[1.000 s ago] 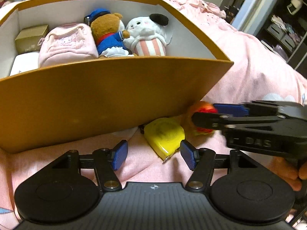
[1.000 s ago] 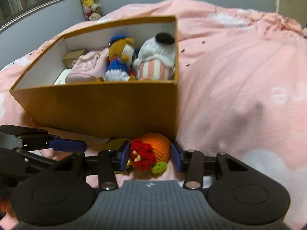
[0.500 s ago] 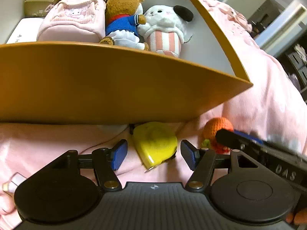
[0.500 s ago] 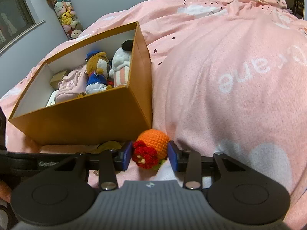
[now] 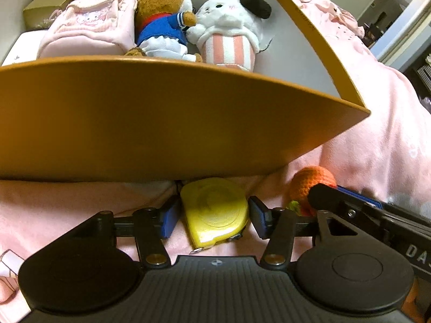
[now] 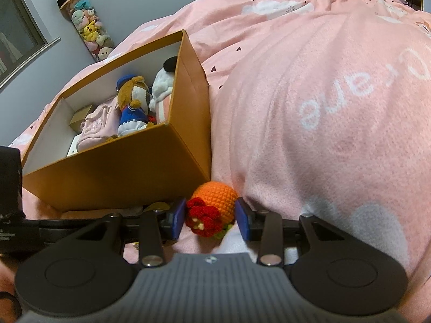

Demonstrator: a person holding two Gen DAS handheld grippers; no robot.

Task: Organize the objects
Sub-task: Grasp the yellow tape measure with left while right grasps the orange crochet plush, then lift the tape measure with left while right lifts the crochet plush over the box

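A yellow tape measure (image 5: 215,212) lies on the pink bed cover against the front wall of the orange box (image 5: 161,123). My left gripper (image 5: 212,218) straddles it with its jaws closing, and both blue pads touch its sides. Just to the right sits an orange crochet ball with a red flower (image 6: 212,210). My right gripper (image 6: 210,222) is shut on it, one pad against each side. In the left wrist view the crochet ball (image 5: 312,185) is half hidden behind a right gripper finger (image 5: 336,196).
The box (image 6: 121,167) holds a brown bear in blue (image 5: 161,18), a white striped plush (image 5: 231,27), a pink pouch (image 5: 89,32) and a small carton (image 5: 48,10). A raised mound of pink duvet (image 6: 323,107) lies right of the box. A hanging column of plush toys (image 6: 86,27) is on the far wall.
The left gripper moved in over the tape measure and its jaws narrowed onto it. The right gripper rolled and its jaws drew in on the crochet ball.
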